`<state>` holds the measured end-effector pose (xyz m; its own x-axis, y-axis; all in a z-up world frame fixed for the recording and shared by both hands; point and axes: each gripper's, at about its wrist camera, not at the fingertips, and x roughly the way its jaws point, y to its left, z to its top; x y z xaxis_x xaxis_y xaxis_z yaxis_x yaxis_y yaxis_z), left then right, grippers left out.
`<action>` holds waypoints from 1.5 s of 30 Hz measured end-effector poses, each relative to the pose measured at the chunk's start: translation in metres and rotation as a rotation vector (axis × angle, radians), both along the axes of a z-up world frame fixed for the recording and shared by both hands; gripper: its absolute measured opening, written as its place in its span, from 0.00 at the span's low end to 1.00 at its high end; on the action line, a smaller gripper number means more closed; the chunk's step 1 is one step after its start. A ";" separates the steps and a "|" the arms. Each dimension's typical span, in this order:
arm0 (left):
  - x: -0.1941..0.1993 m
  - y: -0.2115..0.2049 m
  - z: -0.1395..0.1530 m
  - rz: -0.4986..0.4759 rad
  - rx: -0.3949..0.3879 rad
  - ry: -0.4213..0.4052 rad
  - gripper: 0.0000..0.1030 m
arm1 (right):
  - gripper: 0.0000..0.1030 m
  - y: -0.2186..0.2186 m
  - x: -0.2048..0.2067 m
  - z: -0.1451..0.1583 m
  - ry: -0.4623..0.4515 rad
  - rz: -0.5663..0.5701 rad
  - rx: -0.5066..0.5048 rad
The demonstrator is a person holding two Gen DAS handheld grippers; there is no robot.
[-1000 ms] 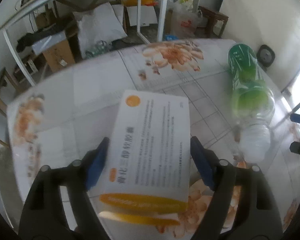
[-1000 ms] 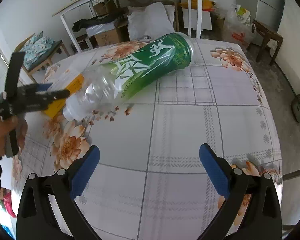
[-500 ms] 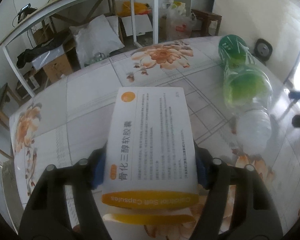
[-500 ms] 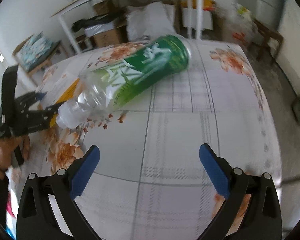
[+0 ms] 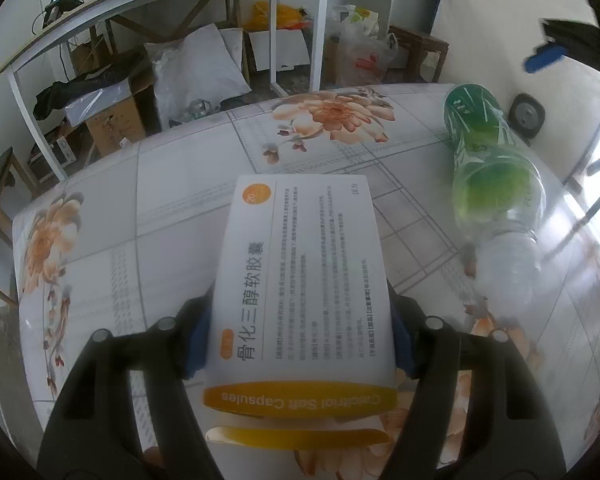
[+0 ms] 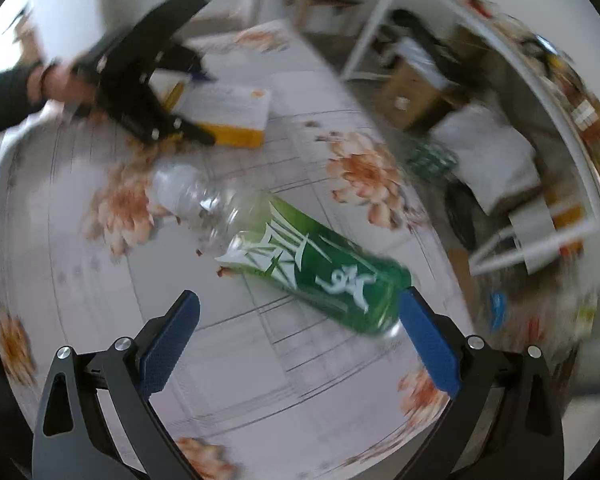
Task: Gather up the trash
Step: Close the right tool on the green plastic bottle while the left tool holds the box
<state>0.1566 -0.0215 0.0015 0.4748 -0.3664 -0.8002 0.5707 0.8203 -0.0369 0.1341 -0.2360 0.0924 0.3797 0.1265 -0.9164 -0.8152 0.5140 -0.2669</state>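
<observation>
Jaws of the left gripper [image 5: 300, 334] have just closed onto the white-and-yellow capsule box [image 5: 302, 280], its long axis running away from the camera over the floral worktop [image 5: 172, 200]. Right gripper [image 6: 298, 338] jaws gape, empty; the green bottle [image 6: 300, 258] lies slantwise just beyond them, base near the right pad.

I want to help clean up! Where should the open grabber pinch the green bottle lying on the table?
Probably across the green-labelled middle of the bottle, coming down from above. It lies on its side on the table, so its round flanks are free for the right gripper, whose jaws stand open wide.
</observation>
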 end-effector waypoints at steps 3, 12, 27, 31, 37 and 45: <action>0.000 0.000 0.000 0.001 -0.007 0.002 0.65 | 0.94 0.010 0.010 -0.015 0.035 0.122 -0.053; 0.001 0.002 0.000 0.002 -0.017 0.006 0.65 | 0.94 0.032 0.042 -0.063 0.101 0.279 -0.166; -0.001 -0.004 -0.002 -0.004 0.032 -0.016 0.65 | 0.65 0.031 0.047 -0.079 0.247 -0.076 -0.096; -0.006 -0.007 -0.001 -0.007 0.057 -0.036 0.65 | 0.61 0.033 0.021 -0.075 0.157 -0.249 -0.087; -0.047 0.005 0.002 0.009 0.050 -0.033 0.65 | 0.57 0.036 -0.040 -0.070 0.056 -0.387 0.001; -0.122 0.057 0.037 0.079 -0.028 -0.049 0.65 | 0.56 0.053 -0.113 -0.048 -0.035 -0.570 0.132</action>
<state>0.0341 0.0358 0.0390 0.5416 -0.3482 -0.7651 0.5059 0.8619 -0.0341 0.0213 -0.1833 0.0449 0.4514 0.0051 -0.8923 -0.3920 0.8995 -0.1932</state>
